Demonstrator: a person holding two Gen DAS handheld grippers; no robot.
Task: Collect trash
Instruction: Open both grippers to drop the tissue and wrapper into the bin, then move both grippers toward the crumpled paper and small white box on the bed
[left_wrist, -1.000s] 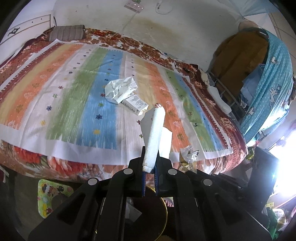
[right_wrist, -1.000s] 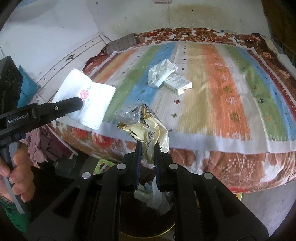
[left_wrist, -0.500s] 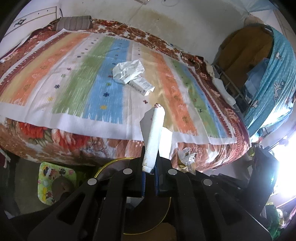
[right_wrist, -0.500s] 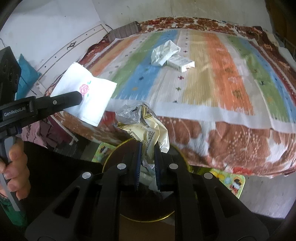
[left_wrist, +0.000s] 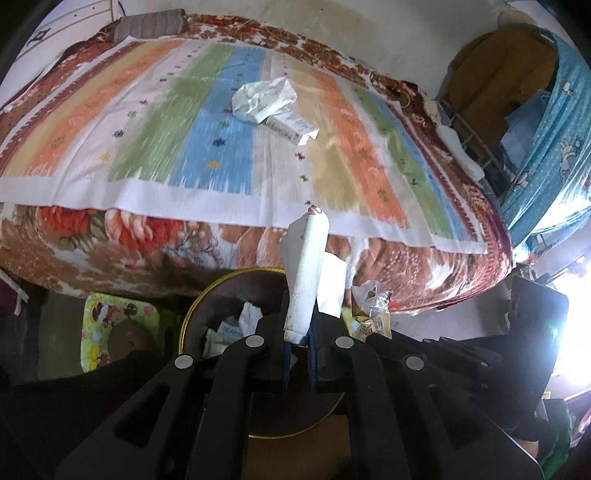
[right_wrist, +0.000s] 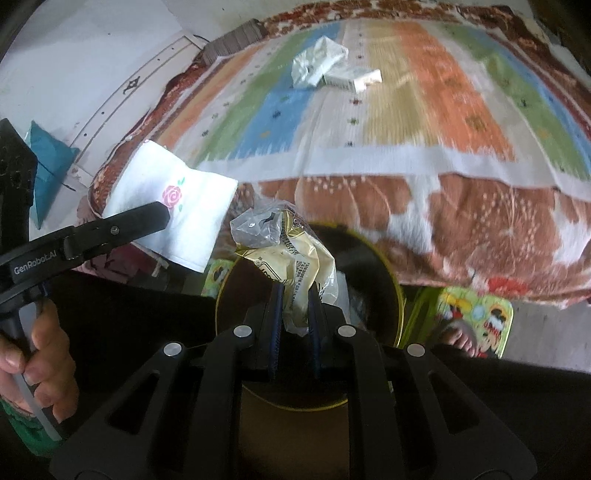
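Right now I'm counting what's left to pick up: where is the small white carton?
The small white carton lies mid-bed on the striped bedspread, touching the crumpled white wrapper at its left in both wrist views.

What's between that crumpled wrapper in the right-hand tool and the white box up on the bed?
In the right wrist view, only bedding: from the wrapper you cross the floral blanket, then bare striped sheet, up to the small box.

The bin (right_wrist: 373, 251) mouth lies open under both tools, though trash already lies in its left half. The bed (right_wrist: 480, 229) edge stands just behind it, and a green mat (right_wrist: 476, 317) flanks its right side.
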